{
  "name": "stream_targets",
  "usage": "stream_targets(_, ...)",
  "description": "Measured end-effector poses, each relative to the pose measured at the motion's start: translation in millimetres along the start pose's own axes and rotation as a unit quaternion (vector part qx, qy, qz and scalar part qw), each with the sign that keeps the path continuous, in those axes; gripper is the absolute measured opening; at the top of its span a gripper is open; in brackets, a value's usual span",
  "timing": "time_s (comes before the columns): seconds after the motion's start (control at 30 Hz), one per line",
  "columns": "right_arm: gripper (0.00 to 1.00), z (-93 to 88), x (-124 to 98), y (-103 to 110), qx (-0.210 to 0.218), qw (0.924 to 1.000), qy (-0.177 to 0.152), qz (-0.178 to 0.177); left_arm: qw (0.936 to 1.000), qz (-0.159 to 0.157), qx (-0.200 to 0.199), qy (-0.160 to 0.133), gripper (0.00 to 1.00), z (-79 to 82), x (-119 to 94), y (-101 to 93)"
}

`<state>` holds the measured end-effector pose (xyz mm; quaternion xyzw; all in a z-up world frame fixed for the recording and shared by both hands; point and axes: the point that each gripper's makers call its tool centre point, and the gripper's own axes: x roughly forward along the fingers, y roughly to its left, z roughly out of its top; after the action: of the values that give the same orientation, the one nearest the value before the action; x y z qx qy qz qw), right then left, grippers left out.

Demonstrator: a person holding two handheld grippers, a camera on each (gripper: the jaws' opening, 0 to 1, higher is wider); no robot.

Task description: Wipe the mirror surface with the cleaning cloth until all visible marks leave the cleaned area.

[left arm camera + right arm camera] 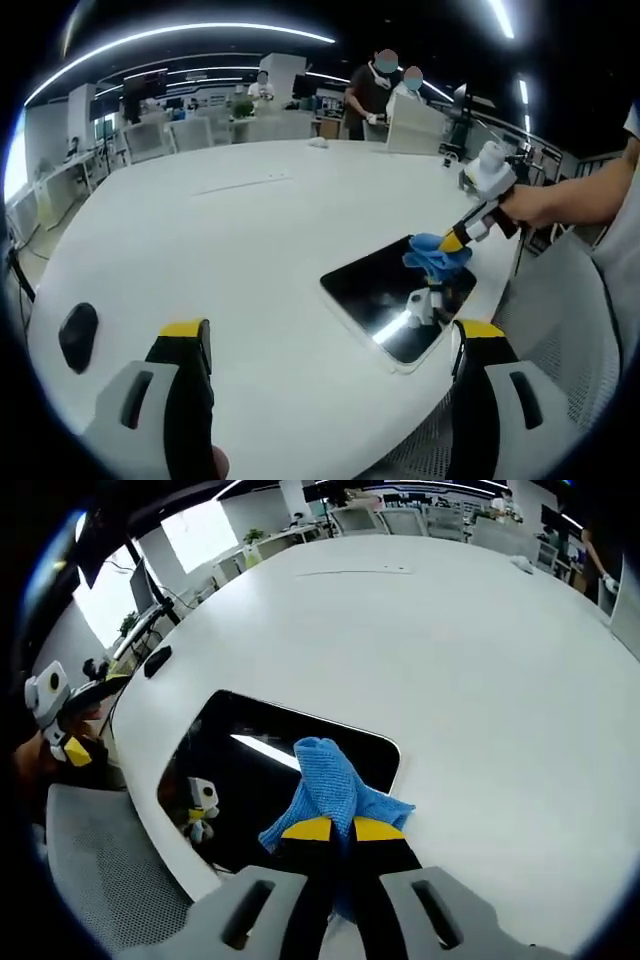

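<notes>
The mirror [400, 297] lies flat on the white table [250, 260], close to the table's edge nearest the person and beside a grey mesh chair [110, 865]. The right gripper [332, 829] has its 2 jaws clenched on the blue cleaning cloth [325, 785] and presses it on the mirror near one corner. The left gripper [330, 345] hovers above the table edge with its jaws wide apart, grasping nothing.

The cloth looks soft and light; it bunches, so holding it by the gathered middle, as now, seems best. The mirror is probably thin, stiff, slippery and fragile, and may slide under a hard stroke. A small black object [78, 335] rests on the table well apart from the mirror.
</notes>
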<state>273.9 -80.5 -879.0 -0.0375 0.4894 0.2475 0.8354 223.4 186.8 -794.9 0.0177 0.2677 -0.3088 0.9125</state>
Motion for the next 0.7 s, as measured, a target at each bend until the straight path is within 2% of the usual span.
stream_targets(0.23,0.00,14.5,8,-9,-0.006,1.0000,0.003,-0.003,1.0000,0.005,0.000,0.001,0.99,-0.7,-2,-1.0)
stream_targets(0.33,0.00,20.8,11,-13,-0.011,0.9999,0.002,-0.007,1.0000,0.003,0.000,0.003,0.99,1.0,-3,-8.8)
stream_targets(0.57,0.00,31.5,16,-18,-0.018,0.9997,0.000,-0.015,1.0000,0.003,0.000,0.003,0.99,4.5,-5,-13.0)
stream_targets(0.7,0.00,36.3,19,-21,-0.014,0.9998,-0.005,-0.016,1.0000,0.005,0.000,0.003,0.99,5.2,-6,-10.5)
